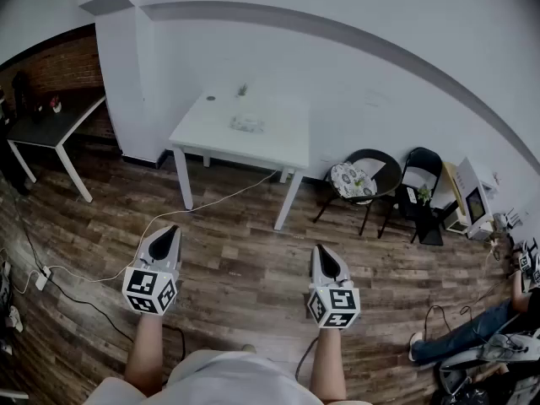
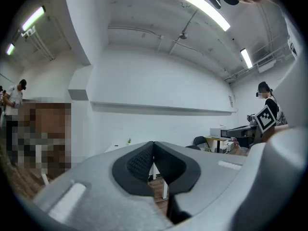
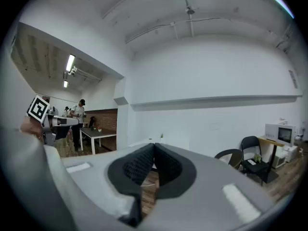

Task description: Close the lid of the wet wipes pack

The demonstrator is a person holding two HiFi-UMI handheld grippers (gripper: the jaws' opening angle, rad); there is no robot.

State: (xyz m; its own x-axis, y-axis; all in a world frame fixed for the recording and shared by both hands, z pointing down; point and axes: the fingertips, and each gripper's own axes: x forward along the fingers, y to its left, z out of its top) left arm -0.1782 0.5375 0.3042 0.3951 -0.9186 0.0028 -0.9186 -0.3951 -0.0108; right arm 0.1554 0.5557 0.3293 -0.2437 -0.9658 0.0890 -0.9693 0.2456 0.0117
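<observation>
Low in the head view, the left gripper (image 1: 166, 238) and the right gripper (image 1: 325, 261) hang side by side over the wood floor (image 1: 245, 260), both pointing level toward the upper middle of the frame. Each gripper view shows its jaws pressed together at the tips with nothing between them, so both are closed and empty.

The pack (image 1: 247, 124) lies on the white table (image 1: 211, 133) in the upper middle of the frame, well apart from both grippers, with open floor between. It is too small here to tell whether its lid is up or down.

By my judgement the task has not begun. Nothing has been touched, and everything is left to do: the walk to the table, reaching the pack, and pressing the lid shut.
</observation>
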